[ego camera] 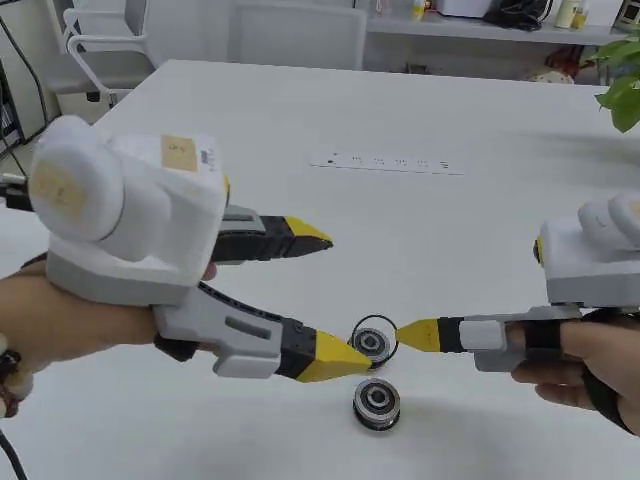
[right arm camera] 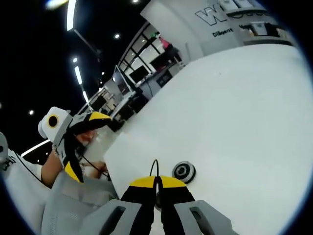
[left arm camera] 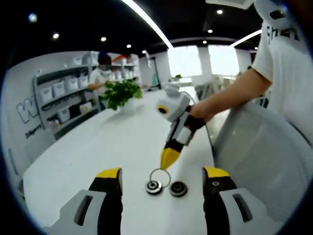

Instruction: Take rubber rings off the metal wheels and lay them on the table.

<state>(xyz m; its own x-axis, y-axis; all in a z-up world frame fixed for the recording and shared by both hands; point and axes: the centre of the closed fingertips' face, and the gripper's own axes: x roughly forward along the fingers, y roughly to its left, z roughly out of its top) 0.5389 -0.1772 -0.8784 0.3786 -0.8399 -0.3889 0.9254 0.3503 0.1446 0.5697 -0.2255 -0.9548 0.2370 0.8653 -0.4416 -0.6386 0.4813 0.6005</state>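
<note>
Two small metal wheels lie on the white table (ego camera: 300, 120). The near wheel (ego camera: 377, 402) (left arm camera: 178, 189) keeps its black rubber ring. A thin rubber ring (ego camera: 373, 322) (left arm camera: 160, 175) (right arm camera: 154, 169) stands up from the far wheel (ego camera: 372, 344) (left arm camera: 154, 187) (right arm camera: 183, 171). My right gripper (ego camera: 402, 334) (left arm camera: 168, 159) (right arm camera: 156, 182) comes in from the right, shut on that ring's upper edge. My left gripper (ego camera: 345, 298) (left arm camera: 162, 172) is open, its yellow-tipped jaws wide apart just left of the wheels, one jaw tip beside the far wheel.
A white power strip (ego camera: 388, 163) lies further back on the table. A green plant (ego camera: 622, 80) (left arm camera: 120, 93) stands at the far right edge. A white chair (ego camera: 95, 45) sits beyond the table's far left corner. A person (left arm camera: 102, 73) stands by shelves in the distance.
</note>
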